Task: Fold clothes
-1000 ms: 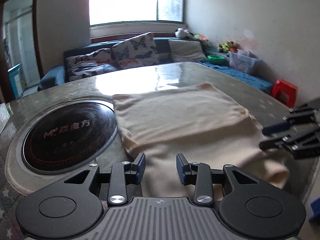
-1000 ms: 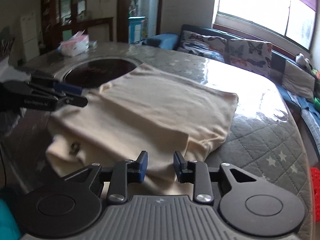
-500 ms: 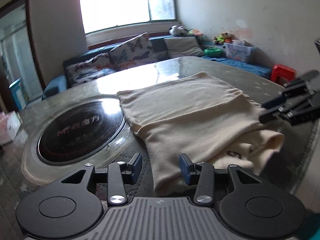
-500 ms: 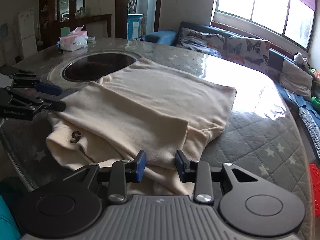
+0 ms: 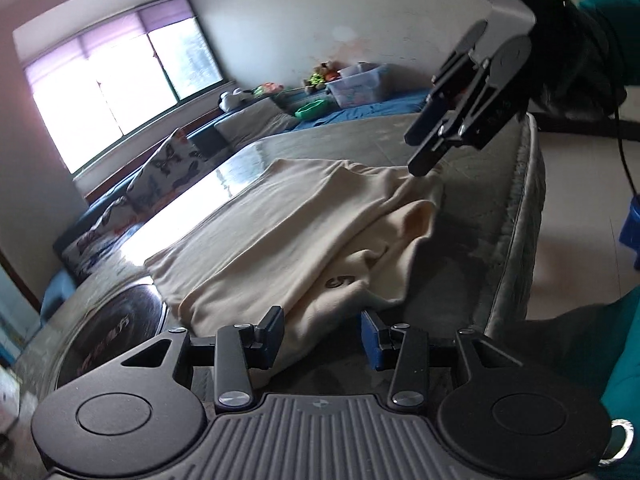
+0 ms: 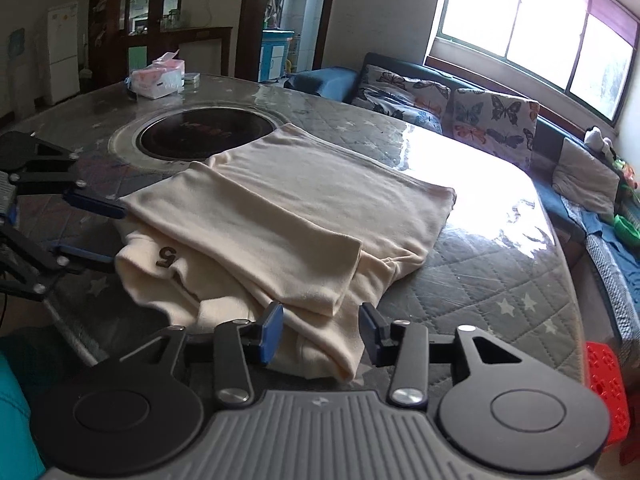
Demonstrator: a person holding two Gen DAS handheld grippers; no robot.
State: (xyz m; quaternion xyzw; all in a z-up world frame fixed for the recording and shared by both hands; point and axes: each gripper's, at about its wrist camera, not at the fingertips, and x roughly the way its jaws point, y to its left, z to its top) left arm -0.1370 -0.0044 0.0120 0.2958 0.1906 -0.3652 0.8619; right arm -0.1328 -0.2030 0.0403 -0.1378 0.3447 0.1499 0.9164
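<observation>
A cream garment (image 6: 304, 216) with a dark "5" mark (image 6: 167, 257) lies partly folded on the grey quilted table (image 6: 492, 280); one flap is laid over the body. It also shows in the left wrist view (image 5: 288, 232). My left gripper (image 5: 322, 334) is open and empty, just short of the garment's near edge; it also shows in the right wrist view (image 6: 90, 232) at the left. My right gripper (image 6: 320, 332) is open and empty over the garment's near corner; it shows in the left wrist view (image 5: 420, 152), raised above the garment's far edge.
A round black cooktop (image 6: 206, 136) is set into the table beside the garment. A tissue box (image 6: 158, 76) stands at the far left of the table. A sofa with butterfly cushions (image 6: 452, 100) runs behind. A red stool (image 6: 606, 380) stands at the right.
Both grippers have drawn back from the garment and risen; the left view has tilted. The flap and the "5" mark now lie uncovered near the table edge.
</observation>
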